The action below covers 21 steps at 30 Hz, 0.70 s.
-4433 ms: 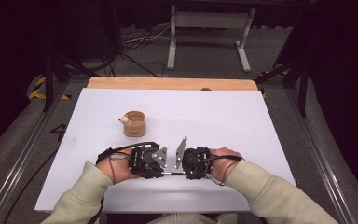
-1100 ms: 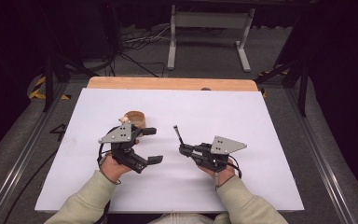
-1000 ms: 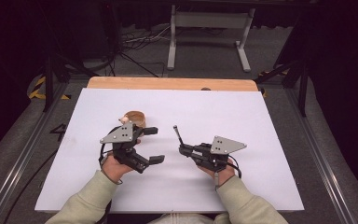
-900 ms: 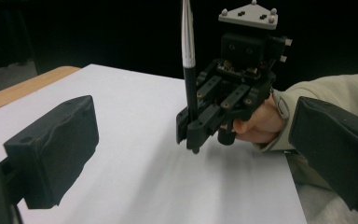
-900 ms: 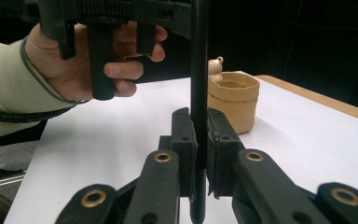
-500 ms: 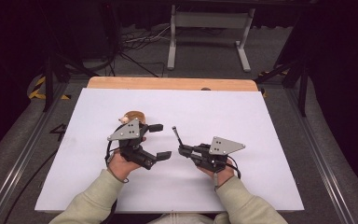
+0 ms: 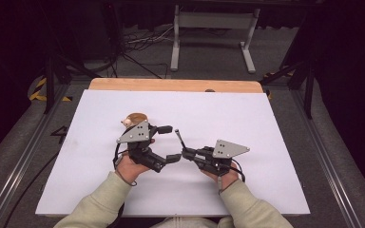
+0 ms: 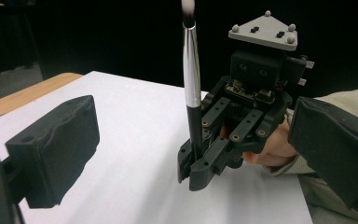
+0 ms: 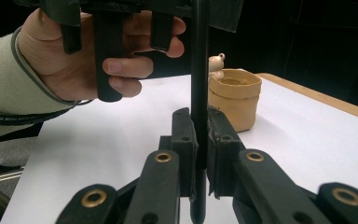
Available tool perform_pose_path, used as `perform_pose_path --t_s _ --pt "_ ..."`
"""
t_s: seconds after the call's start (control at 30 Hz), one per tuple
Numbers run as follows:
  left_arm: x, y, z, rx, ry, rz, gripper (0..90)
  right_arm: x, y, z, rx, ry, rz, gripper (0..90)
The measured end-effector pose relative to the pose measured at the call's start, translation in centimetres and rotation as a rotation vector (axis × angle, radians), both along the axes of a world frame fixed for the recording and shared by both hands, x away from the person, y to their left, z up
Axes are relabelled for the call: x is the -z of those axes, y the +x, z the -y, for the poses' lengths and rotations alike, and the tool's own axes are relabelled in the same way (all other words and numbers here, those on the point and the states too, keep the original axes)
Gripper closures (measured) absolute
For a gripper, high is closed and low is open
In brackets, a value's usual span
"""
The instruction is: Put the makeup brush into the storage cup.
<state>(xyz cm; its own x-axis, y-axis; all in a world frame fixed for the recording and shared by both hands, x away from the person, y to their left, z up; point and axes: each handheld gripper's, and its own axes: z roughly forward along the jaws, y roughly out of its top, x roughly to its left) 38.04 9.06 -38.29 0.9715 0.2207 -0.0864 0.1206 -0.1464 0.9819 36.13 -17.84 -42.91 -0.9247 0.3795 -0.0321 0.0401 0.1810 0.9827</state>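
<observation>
Two grippers meet near the middle of the white table [image 7: 275,123], each held in a hand coming in from the near edge. Farthest left, the cup [image 7: 136,118], a small tan one with a little figure on its rim, stands just beyond the left gripper [image 7: 169,143], partly hidden by that gripper's grey plate; whether they touch is hard to tell from above. The left gripper has its jaws spread wide, with nothing between them, pointing right toward the other gripper. Just right of it, the brush [image 8: 191,79] stands nearly upright, its dark handle low, its silver ferrule and pale tip high. The right gripper [image 7: 185,152] is clamped on the handle's lower end, its jaws pressed to both sides of it.
</observation>
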Motion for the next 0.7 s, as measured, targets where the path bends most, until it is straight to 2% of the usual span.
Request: perform_pose_path --t_s 0.07,0.2,0.27,0.4,0.53,0.57,0.6,0.7 --pt "-0.02 0.04 0.17 0.014 -0.005 -0.021 4.0 0.02 0.00 0.00 0.001 0.000 -0.002 83.3" --pt "0.10 0.00 0.50 0.015 -0.004 -0.017 7.2 0.13 -0.04 -0.14 0.000 -0.007 -0.001 83.3" --pt "0.15 -0.06 0.52 0.013 -0.011 -0.014 11.6 0.15 -0.06 -0.20 -0.003 -0.007 -0.003 83.3" --pt "0.15 -0.09 0.45 0.008 -0.015 -0.035 29.3 0.22 -0.05 -0.25 -0.003 -0.007 -0.003 83.3" --pt "0.16 -0.29 0.50 0.008 -0.001 -0.019 48.1 0.28 -0.06 -0.35 -0.006 -0.009 -0.006 83.3" --pt "0.15 -0.43 0.55 0.003 0.005 -0.007 48.1 0.28 -0.06 -0.35 -0.006 -0.009 -0.006 83.3" --pt "0.13 -0.56 0.63 0.002 0.010 0.002 56.8 0.29 -0.07 -0.38 -0.007 -0.010 -0.008 83.3" --pt "0.13 -0.69 0.69 -0.007 0.019 0.005 64.1 0.30 -0.08 -0.39 -0.007 -0.011 -0.009 83.3"
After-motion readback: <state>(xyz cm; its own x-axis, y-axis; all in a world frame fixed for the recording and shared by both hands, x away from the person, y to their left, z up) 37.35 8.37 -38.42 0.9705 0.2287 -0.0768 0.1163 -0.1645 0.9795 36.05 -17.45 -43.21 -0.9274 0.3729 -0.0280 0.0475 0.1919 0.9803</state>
